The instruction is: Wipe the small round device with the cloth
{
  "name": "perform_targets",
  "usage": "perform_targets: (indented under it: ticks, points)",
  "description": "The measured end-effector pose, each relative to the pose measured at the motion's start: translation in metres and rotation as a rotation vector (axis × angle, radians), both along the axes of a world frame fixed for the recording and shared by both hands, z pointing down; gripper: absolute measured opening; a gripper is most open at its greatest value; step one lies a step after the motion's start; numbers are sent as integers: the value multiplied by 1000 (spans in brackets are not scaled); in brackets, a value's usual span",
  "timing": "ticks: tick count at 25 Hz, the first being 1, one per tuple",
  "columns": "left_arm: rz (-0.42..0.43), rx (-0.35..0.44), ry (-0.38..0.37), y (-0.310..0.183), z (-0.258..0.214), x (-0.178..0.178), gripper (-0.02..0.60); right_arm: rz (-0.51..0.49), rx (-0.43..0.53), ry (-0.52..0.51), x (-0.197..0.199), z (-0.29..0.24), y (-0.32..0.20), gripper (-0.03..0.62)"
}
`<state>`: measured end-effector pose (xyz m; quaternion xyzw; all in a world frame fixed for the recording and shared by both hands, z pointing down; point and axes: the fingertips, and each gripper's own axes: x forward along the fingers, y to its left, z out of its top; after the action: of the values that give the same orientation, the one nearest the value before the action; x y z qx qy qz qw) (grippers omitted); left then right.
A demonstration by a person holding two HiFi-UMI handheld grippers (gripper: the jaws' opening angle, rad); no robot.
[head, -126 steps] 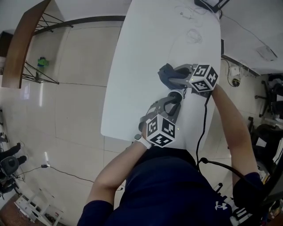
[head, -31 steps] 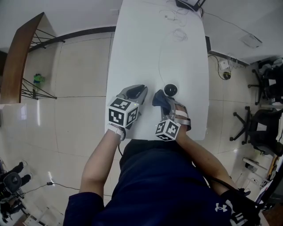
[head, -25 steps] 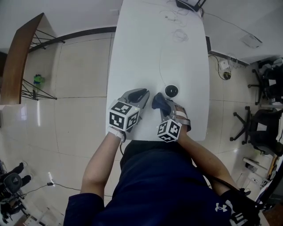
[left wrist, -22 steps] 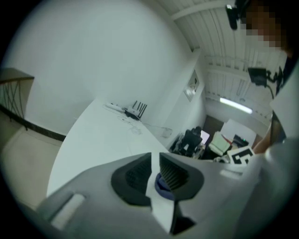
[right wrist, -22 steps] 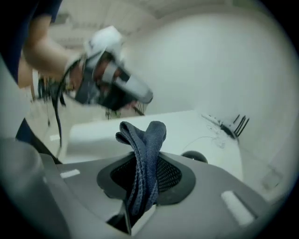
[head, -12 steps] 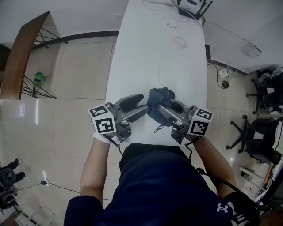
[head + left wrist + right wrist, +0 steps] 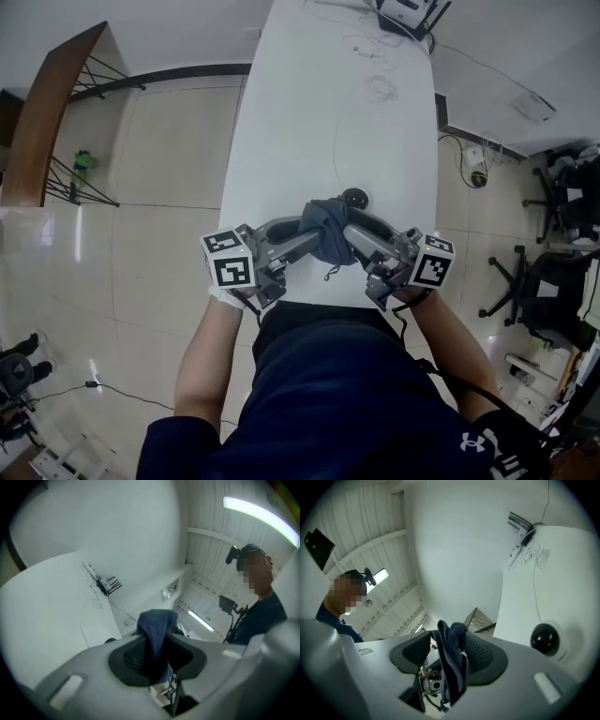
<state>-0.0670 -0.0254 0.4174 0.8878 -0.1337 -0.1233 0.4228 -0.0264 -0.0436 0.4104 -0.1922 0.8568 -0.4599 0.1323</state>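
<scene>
Above the near end of the white table (image 7: pixel 319 112), a dark blue cloth (image 7: pixel 325 232) hangs bunched between the two grippers, whose tips point at each other. My left gripper (image 7: pixel 305 234) grips the cloth (image 7: pixel 157 625); its jaws have just been closing with the cloth between them. My right gripper (image 7: pixel 349 234) stands open, its jaws having just opened, and the cloth (image 7: pixel 452 653) hangs loosely between them. The small round black device (image 7: pixel 354 198) sits on the table just beyond the cloth and also shows in the right gripper view (image 7: pixel 544 638).
A thin white cable (image 7: pixel 339 122) runs from the device to the table's far end, where more cables and a black box (image 7: pixel 405 14) lie. The table's near edge is right below the grippers. Office chairs (image 7: pixel 562 272) stand at the right, a wooden rack (image 7: pixel 47 103) at the left.
Both grippers rose off the table and turned to face each other. The right one carried the cloth up; the left one has since moved in onto it. The device is uncovered.
</scene>
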Motion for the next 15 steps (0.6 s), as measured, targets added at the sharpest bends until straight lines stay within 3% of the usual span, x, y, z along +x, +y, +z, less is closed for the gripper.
perform_targets:
  ticks: [2, 4, 6, 9, 12, 15]
  points:
    - [-80, -27, -6, -10, 3, -16, 89, 158, 29, 127, 33, 13, -20, 235]
    - [-137, -17, -72, -21, 16, -25, 89, 274, 91, 386, 69, 42, -42, 225]
    - [-136, 18, -201, -29, 32, -19, 89, 267, 123, 603, 87, 76, -55, 224]
    - [-65, 50, -341, -33, 49, 15, 91, 167, 95, 663, 80, 107, -57, 230]
    - [-26, 22, -377, -39, 69, 41, 91, 123, 91, 671, 71, 120, -55, 236]
    - [-22, -59, -383, -50, 98, 47, 91, 111, 83, 698, 68, 129, -56, 236]
